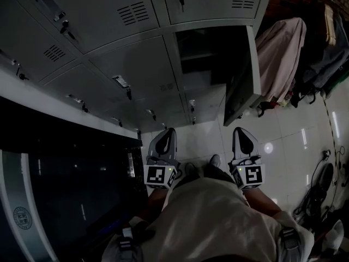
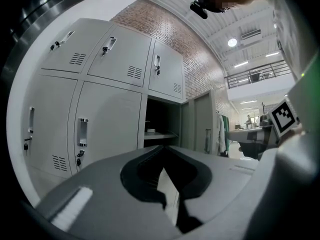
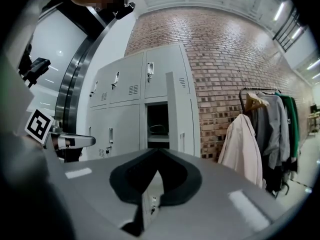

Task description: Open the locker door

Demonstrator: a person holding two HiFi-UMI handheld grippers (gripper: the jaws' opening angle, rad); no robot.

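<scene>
My left gripper (image 1: 168,133) and right gripper (image 1: 240,131) sit closed and empty, short of the open locker door (image 1: 240,86). Unheld, it may swing shut.

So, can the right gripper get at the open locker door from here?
Probably yes: only bare floor lies between the right gripper and the open door, nothing blocks it. It stands short of the door, though, with fingers shut.

Lockers (image 1: 125,59) on glossy white floor (image 1: 294,146)
</scene>
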